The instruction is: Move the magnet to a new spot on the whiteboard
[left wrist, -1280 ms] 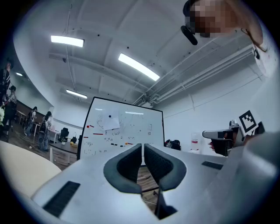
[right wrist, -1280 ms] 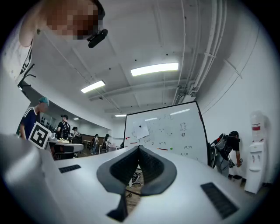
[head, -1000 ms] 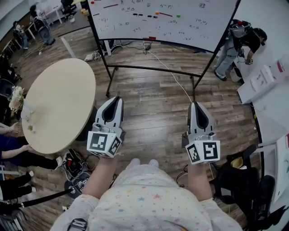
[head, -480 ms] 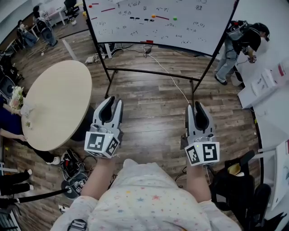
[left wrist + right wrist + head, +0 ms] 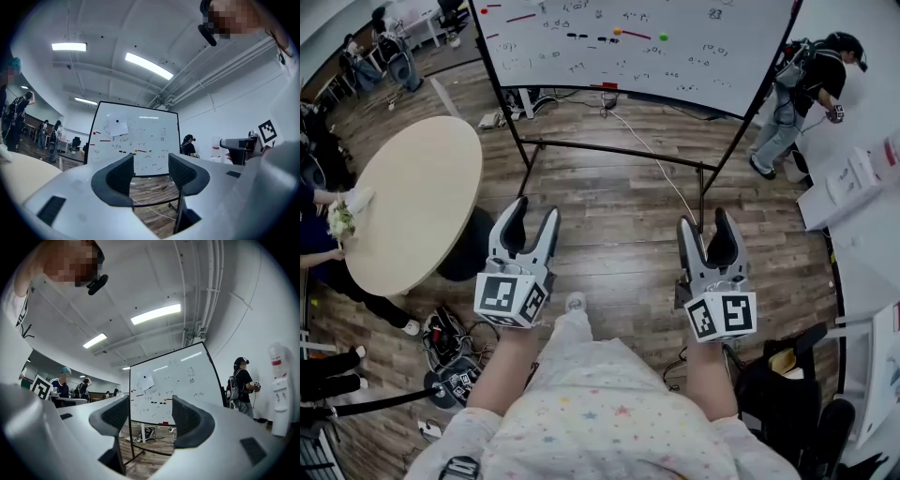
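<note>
Left hand-held gripper (image 5: 534, 208) and right hand-held gripper (image 5: 705, 219) have just opened wide, empty; whiteboard (image 5: 675, 47) top cut off.

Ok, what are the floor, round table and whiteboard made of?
Floor: dark wood or wood-look planks, with grain and seams. Round table: pale, smooth matte top, maybe laminate. Whiteboard: glossy white panel in a black frame, likely metal.

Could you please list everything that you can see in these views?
Whiteboard: one, white, black stand, far end.
Orange magnet: one, on the whiteboard.
Green magnet: one, right of the orange one.
Table: one, beige, round, left.
Cable: one, white, on the wood floor.
Bystander: one, dark top, right of the whiteboard.
Left gripper: grey, jaws just been opening, nothing between them.
Right gripper: grey, open, empty.
</note>
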